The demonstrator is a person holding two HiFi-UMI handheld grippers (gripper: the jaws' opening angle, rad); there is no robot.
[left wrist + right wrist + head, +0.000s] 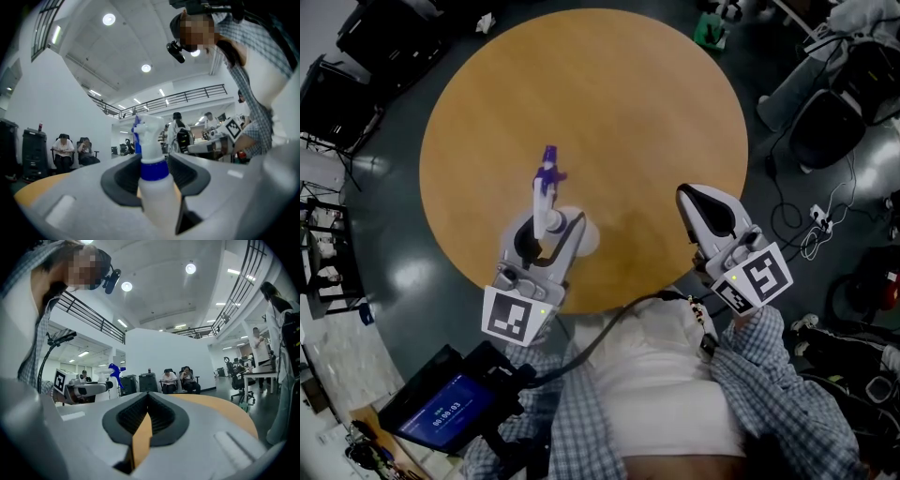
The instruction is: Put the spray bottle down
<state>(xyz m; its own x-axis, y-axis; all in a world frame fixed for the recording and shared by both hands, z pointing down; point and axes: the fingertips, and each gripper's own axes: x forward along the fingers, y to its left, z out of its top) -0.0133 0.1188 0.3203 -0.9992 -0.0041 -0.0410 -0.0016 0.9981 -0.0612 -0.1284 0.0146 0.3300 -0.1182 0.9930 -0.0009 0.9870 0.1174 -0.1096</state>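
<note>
In the head view, we see the left gripper (548,225) squeezing the spray bottle (546,199) between its 2 jaws. The bottle stands upright over the near side of the round table (609,103). We cannot tell if its bottom touches the wood. The right gripper (690,199) is well apart from it, by the table's edge.

In the left gripper view, both jaws press on the white bottle near its blue collar.

In the right gripper view, the jaws are closed with nothing in them.

Spray bottle (546,202) over table (628,112), near edge
</note>
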